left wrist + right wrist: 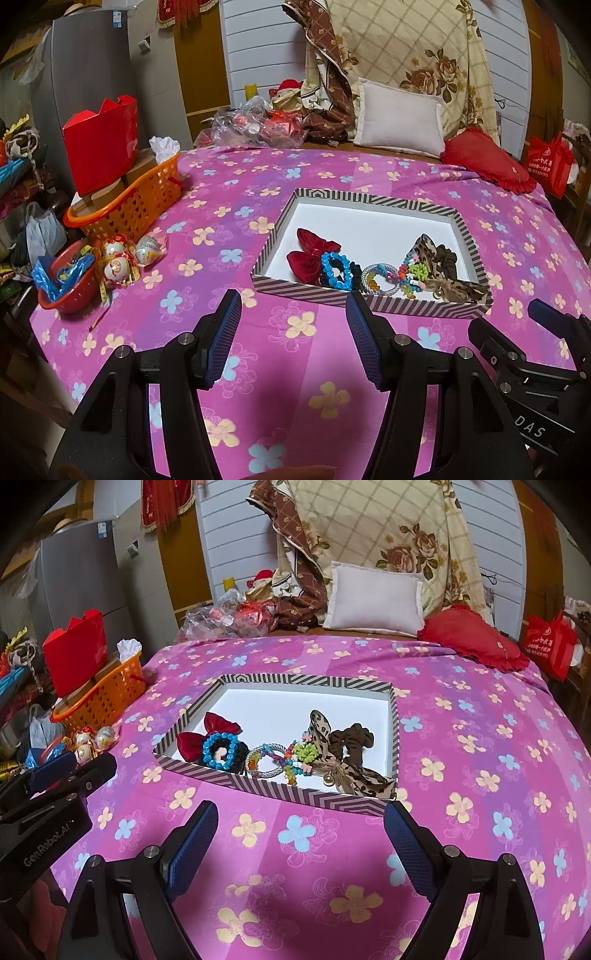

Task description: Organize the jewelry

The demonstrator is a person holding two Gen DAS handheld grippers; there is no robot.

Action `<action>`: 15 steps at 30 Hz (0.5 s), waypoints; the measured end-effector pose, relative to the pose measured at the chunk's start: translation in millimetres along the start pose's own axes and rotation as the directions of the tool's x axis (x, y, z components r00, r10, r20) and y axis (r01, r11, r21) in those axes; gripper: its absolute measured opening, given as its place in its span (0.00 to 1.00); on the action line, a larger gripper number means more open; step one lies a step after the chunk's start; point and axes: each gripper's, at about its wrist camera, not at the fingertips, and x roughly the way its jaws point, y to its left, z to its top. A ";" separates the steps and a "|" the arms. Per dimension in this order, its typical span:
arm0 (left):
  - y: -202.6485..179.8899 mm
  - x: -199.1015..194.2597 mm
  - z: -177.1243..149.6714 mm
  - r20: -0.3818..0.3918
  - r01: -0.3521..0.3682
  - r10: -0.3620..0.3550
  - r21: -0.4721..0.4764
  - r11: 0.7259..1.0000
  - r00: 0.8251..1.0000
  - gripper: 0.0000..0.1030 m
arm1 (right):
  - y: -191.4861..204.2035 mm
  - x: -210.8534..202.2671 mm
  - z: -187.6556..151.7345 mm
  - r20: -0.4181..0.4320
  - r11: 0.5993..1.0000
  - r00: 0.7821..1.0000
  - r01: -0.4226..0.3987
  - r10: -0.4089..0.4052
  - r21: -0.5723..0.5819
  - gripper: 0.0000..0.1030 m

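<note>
A striped shallow box point(373, 301) point(280, 792) with a white floor lies on the pink flowered bedspread. Inside along its near side lie a red velvet bow point(310, 254) point(192, 740), a blue bead bracelet point(334, 271) point(219, 753), a coloured bangle point(380, 282) point(267, 762), a leopard-print bow point(424, 258) point(351, 771) and a brown scrunchie point(352, 740). My left gripper point(293, 306) is open and empty, just short of the box. My right gripper point(299, 816) is open and empty, also just short of the box.
An orange basket point(136, 201) point(99, 698) with a red box stands at the left edge. A red bowl point(62, 280) and wrapped eggs point(118, 262) lie near it. Pillows point(399, 118) point(375, 600) and a red cushion point(484, 158) sit at the far end.
</note>
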 end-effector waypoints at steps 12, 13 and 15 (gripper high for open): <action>-0.3 -0.1 -0.2 -0.001 -0.002 0.002 0.002 1.000 1.000 0.57 | 0.3 2.9 -0.2 -0.008 1.000 1.000 -0.003 0.003 -0.001 0.87; -0.1 -0.3 -0.1 0.000 -0.001 0.001 0.001 1.000 1.000 0.57 | 0.4 3.6 -0.6 -0.009 1.000 1.000 -0.004 0.004 -0.002 0.87; -0.6 0.1 -0.2 0.000 -0.002 0.002 0.001 1.000 1.000 0.57 | 0.2 5.3 -1.2 -0.011 1.000 1.000 -0.005 0.004 -0.005 0.87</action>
